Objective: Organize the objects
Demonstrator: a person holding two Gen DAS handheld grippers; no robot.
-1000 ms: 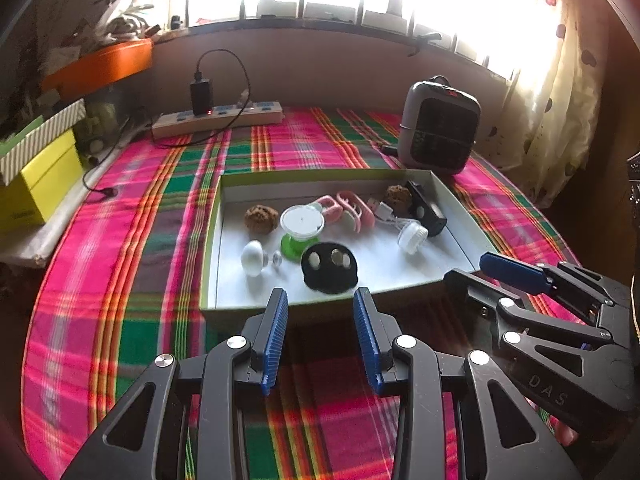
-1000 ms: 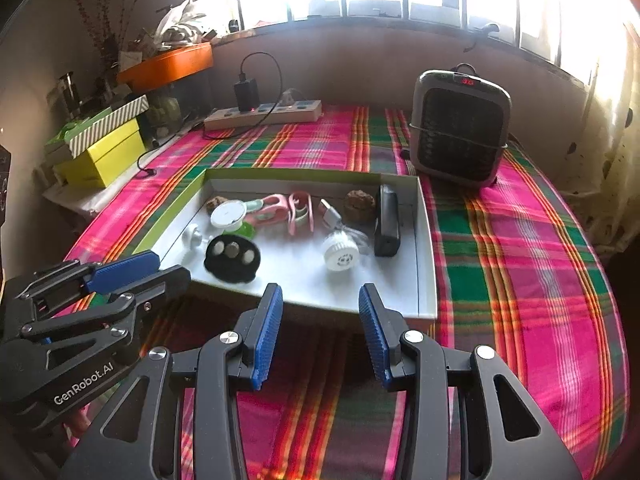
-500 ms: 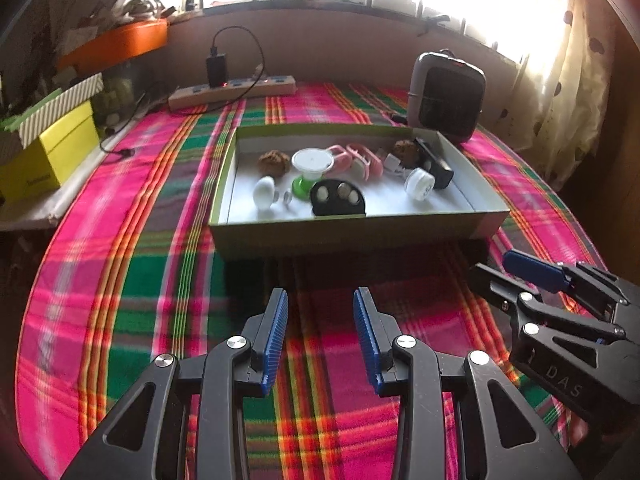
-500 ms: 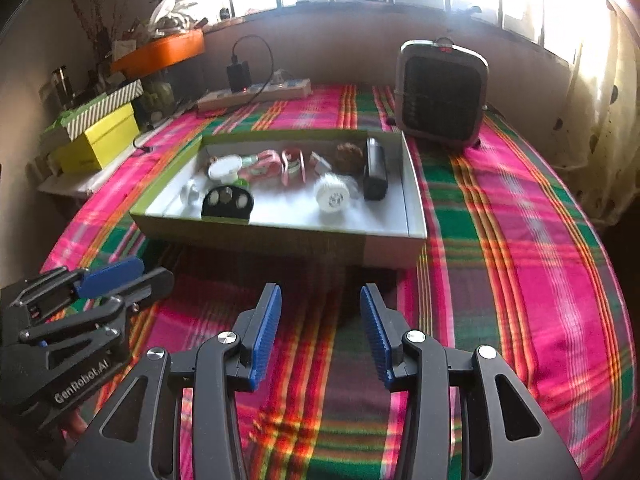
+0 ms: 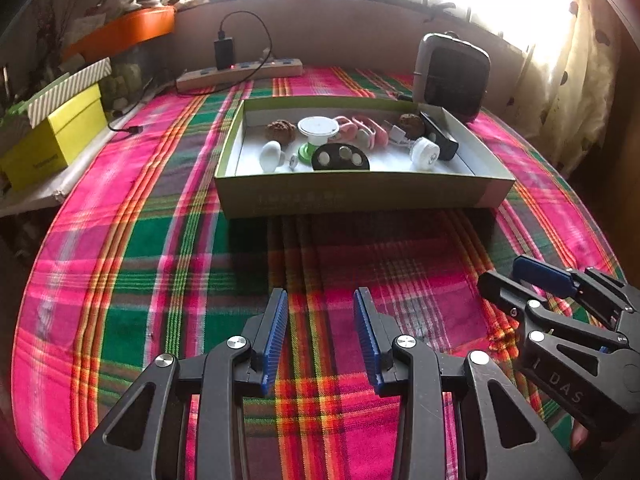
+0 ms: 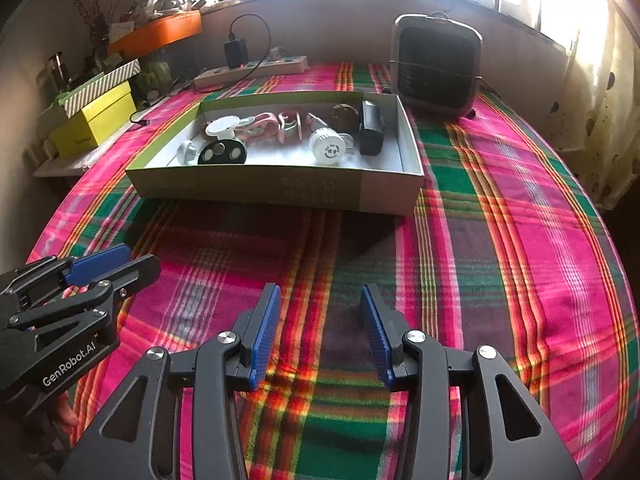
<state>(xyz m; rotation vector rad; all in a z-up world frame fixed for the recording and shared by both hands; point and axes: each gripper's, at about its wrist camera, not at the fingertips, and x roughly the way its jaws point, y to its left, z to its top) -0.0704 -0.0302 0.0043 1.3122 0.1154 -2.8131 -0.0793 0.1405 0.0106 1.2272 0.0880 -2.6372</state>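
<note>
Both tools over the plaid-covered bench (image 5: 168, 240), near its front edge, well apart from the tray. Left tool (image 5: 320, 312): blue pads parted, nothing between them, only cloth below. Right tool (image 6: 318, 308): likewise parted and empty – it also shows at the right edge of the left wrist view, side by side with the left one. Shallow cardboard tray (image 5: 360, 196) sits mid-bench, white inside, green-edged. Contents, all lying loose in it: black oval holder with 3 round discs (image 5: 340, 157) near the front wall, white knob-shaped piece (image 5: 271, 155) to its left, white round cap (image 6: 327, 147), black rectangular block (image 6: 370, 128) against the right side, pink clips (image 6: 290, 124), 2 brown lumpy balls – one (image 5: 281, 131) at back left, one (image 6: 345, 114) beside the block. Behind the tray: small grey heater (image 6: 436, 64), power strip (image 6: 250, 68) with a black adapter plugged in. Yellow box (image 5: 52, 136) off the bench's left edge
</note>
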